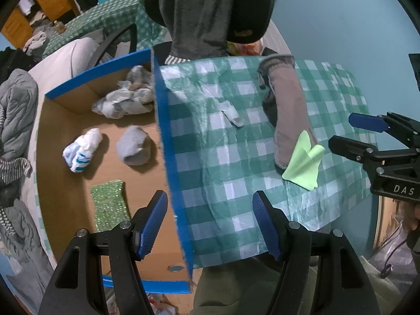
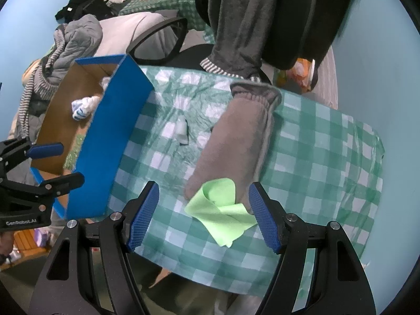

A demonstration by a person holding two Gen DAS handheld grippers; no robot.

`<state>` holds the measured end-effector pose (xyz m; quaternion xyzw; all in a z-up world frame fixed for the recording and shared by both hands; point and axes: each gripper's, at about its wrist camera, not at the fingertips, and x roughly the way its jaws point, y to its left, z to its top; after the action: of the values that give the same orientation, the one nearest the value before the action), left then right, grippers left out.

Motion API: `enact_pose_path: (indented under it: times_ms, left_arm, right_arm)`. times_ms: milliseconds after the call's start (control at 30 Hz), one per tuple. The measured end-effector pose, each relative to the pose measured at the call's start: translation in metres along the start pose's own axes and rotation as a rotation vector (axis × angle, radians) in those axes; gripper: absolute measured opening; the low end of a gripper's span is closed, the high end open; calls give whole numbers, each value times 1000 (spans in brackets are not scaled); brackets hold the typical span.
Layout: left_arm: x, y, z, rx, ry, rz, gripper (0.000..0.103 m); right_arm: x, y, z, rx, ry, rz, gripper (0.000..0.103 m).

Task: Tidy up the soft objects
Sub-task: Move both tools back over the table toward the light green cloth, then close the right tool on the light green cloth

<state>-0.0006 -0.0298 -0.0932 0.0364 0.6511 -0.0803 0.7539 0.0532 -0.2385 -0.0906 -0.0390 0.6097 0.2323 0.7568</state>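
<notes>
A blue-edged cardboard box (image 1: 168, 141) stands on the left of the green checked table (image 1: 231, 157). It holds a grey rolled sock (image 1: 134, 145), a white-and-blue sock bundle (image 1: 82, 149), crumpled pale cloths (image 1: 126, 99) and a green glittery piece (image 1: 109, 204). A folded grey garment (image 2: 236, 136) lies on the table with a light green cloth (image 2: 223, 207) at its near end. My left gripper (image 1: 210, 223) is open and empty, straddling the box's right wall. My right gripper (image 2: 203, 214) is open around the green cloth, jaws apart from it; it also shows in the left wrist view (image 1: 367, 134).
A small grey-white scrap (image 2: 182, 131) lies on the table between box and garment. A black chair (image 2: 262, 26) draped with dark clothing stands behind the table. A pile of grey clothes (image 2: 73, 44) lies left of the box. The table's near edge (image 2: 210, 270) is close.
</notes>
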Motion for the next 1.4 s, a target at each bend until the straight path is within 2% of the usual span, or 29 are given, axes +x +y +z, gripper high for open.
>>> enact_pose_path:
  times_ms: [733, 1233, 1300, 1367, 1400]
  left_arm:
    - [46, -30, 3, 20, 61, -11, 69]
    - [63, -37, 4, 19, 100, 0, 69]
    - [64, -38, 5, 16, 103, -1, 69]
    - [65, -38, 6, 10, 107, -3, 69]
    - [66, -38, 7, 7, 109, -3, 69]
  right_arm:
    - [45, -11, -28, -82, 41, -6, 72]
    - [76, -7, -40, -238, 67, -58, 72]
    - [80, -7, -43, -252, 76, -59, 66]
    - [82, -8, -44, -254, 78, -51, 51]
    - [83, -10, -46, -252, 77, -44, 48]
